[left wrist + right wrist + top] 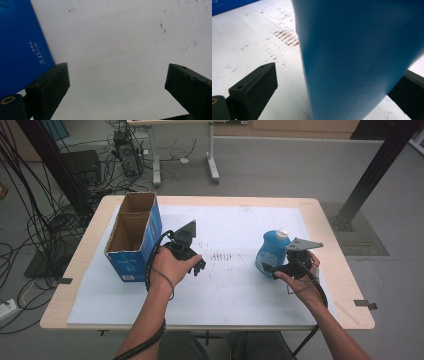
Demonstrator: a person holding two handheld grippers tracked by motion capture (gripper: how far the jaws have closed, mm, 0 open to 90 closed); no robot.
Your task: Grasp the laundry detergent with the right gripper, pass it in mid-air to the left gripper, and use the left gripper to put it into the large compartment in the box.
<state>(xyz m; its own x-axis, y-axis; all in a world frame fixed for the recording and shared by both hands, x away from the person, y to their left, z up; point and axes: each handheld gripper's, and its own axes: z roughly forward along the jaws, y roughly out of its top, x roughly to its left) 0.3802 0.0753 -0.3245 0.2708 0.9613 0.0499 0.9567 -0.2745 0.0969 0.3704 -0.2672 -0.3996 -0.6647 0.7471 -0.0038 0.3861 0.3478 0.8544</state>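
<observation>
From above, the left hand (170, 265) holds the left gripper (198, 268) low over the white mat (230, 290), just right of the one blue box (134, 237). The right hand (300, 277) holds the right gripper (266, 268) against the single blue bottle (271, 251), which stands upright.

In the left gripper view, the jaws are spread wide over bare mat, the box at the left.

In the right gripper view, the jaws stand apart around the bottle; the left jaw is clear of it, and contact at the right jaw cannot be told.

bottle (357, 57) top cropped, right jaw hidden behind it
</observation>
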